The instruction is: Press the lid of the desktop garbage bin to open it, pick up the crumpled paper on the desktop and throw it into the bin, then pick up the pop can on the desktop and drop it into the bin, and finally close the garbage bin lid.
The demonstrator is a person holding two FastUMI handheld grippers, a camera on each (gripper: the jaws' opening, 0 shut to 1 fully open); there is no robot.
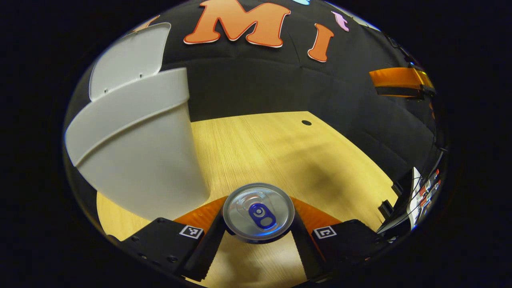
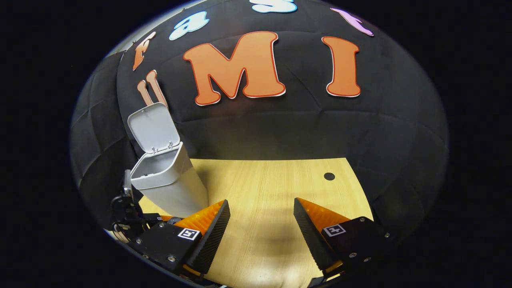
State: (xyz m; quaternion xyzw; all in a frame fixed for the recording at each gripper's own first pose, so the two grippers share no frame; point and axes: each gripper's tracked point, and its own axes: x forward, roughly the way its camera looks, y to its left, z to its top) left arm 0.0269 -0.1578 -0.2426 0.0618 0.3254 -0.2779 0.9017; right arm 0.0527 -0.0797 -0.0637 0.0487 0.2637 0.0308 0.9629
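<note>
A silver pop can [image 1: 258, 212] with a blue tab stands upright between the fingers of my left gripper [image 1: 259, 219], which is shut on its sides. The white garbage bin [image 1: 140, 160] rises close by on the left, its lid [image 1: 128, 60] tipped up and open. In the right gripper view the same bin [image 2: 172, 180] stands at the table's left with its lid [image 2: 152, 128] raised. My right gripper [image 2: 261, 204] is open over bare wood with nothing between its fingers. The left gripper [image 2: 128, 216] shows beside the bin's base.
The light wooden table [image 1: 260, 152] has a small dark hole [image 1: 306, 122] near its far right edge, also seen as the hole [image 2: 329, 176] in the right gripper view. Black cloth walls close the booth. Some equipment [image 1: 416, 196] stands off the table's right edge.
</note>
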